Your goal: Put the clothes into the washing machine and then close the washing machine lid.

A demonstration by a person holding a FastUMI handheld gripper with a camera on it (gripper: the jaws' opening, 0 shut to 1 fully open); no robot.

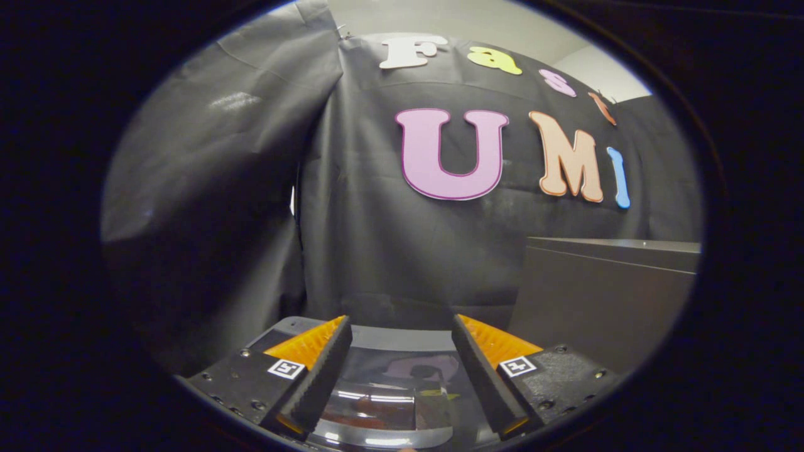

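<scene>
**Fingers above the closed lid — task apparently near its end**

My fingers [401,370] are spread and hold nothing. Between and below them lies the washing machine lid [389,389] — glossy, seemingly shut; I see no clothes, so I judge them inside. A grey cabinet [603,295] crowds the right; the cloth wall ahead limits forward room.

The booth is dim. The black cloth wall [389,251] soaks up most of the light and shows soft grey shine on its folds. Bright white streaks glare on the shiny washing machine lid [389,402]. Straight lines bend near the rim. The picture is sharp.
</scene>
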